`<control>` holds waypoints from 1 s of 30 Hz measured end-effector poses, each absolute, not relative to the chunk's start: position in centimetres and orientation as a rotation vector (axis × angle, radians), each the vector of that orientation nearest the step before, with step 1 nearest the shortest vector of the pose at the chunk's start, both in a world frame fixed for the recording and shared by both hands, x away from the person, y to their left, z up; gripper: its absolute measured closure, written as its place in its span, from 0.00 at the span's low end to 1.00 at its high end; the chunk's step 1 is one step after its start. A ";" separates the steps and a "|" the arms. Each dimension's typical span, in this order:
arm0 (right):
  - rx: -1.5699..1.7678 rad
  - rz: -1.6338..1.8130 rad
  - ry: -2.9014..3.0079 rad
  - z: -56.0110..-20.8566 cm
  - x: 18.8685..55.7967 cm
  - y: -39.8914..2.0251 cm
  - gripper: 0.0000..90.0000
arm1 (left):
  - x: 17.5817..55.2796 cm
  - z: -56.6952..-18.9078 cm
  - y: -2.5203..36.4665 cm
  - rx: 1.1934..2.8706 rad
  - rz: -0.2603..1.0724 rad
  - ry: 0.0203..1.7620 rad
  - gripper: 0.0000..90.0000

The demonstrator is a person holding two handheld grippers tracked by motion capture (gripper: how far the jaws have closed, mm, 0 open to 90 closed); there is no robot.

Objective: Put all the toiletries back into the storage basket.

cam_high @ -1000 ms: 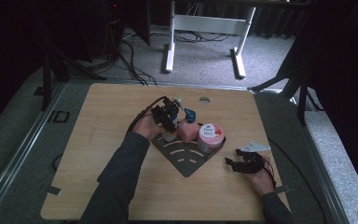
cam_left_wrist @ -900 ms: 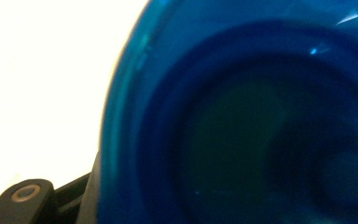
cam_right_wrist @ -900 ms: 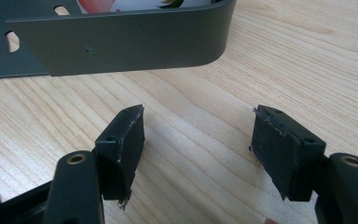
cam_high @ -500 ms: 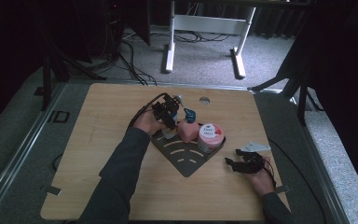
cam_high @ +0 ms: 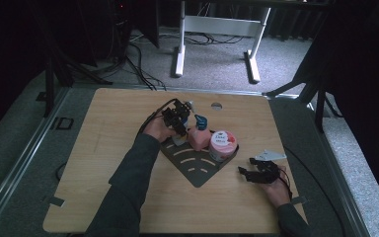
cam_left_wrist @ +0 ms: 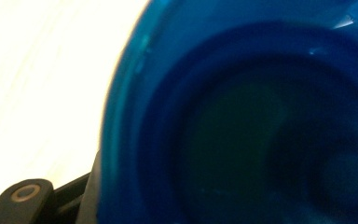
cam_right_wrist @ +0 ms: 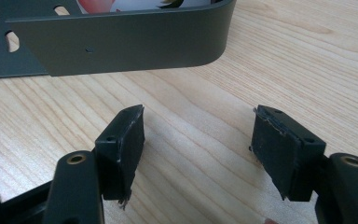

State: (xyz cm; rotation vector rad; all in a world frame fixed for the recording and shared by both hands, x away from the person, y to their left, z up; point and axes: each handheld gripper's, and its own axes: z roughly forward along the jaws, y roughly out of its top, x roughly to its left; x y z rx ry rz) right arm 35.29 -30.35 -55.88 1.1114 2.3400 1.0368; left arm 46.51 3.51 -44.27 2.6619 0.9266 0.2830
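Fingers of my right gripper [cam_right_wrist: 198, 151] stand apart over bare worktop [cam_high: 108, 123] beside the dark tray [cam_right_wrist: 121, 42]; whether my left gripper [cam_high: 177, 121] clamps the blue-capped bottle [cam_left_wrist: 242, 116], I cannot tell.

Dark grey sleeves [cam_high: 128, 182]; black claws [cam_right_wrist: 196, 149] with brass-coloured screws.

The table [cam_high: 128, 148] is light wood grain. The tray [cam_high: 197, 165] on it is dark grey with pale curved slots. In the tray, the bottle [cam_high: 199, 138] is pink with a blue cap [cam_high: 200, 120]; the jar [cam_high: 222, 144] beside the bottle is pink and white. Gripper pads [cam_right_wrist: 123, 144] are black.
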 end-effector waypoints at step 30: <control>1.111 1.036 2.341 -55.9 35.3 -30.3 0.38 | 47.8 -45.2 3.3 2.583 0.272 0.960 0.60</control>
